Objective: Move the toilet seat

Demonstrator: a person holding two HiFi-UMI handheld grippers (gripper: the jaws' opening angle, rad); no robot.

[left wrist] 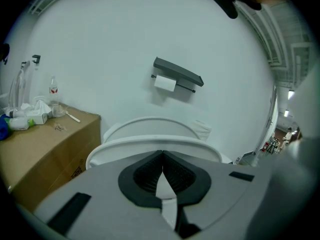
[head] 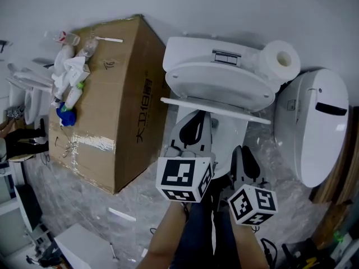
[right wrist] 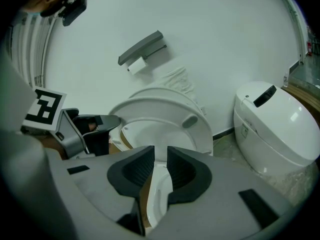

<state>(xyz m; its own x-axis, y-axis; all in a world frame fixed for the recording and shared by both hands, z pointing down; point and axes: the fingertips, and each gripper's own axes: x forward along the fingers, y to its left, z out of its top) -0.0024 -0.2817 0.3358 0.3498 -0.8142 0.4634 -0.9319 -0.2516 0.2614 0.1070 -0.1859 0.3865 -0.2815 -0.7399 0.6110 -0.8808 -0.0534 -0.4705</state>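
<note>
**Half-raised seat, nothing gripping it**

The toilet seat (head: 216, 109) stands part-lifted over the bowl (head: 230, 133). My left gripper (head: 196, 116), jaws pressed together and empty, sits just beneath its rim. My right gripper (head: 240, 149) is slightly spread and empty. Unpinched, the seat could slip and slam.

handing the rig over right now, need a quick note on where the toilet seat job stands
Left tongs: shut and empty, with the tips up at the front edge of the toilet seat. I can't confirm contact.
Right tongs: slightly open and empty, short of the seat.
Seat: partly raised, tilted between the bowl and the lid, which is up behind it.
Done: the seat is off the bowl.
Left: finish the swing. These views don't show which way it should go, so check before pushing.
</note>
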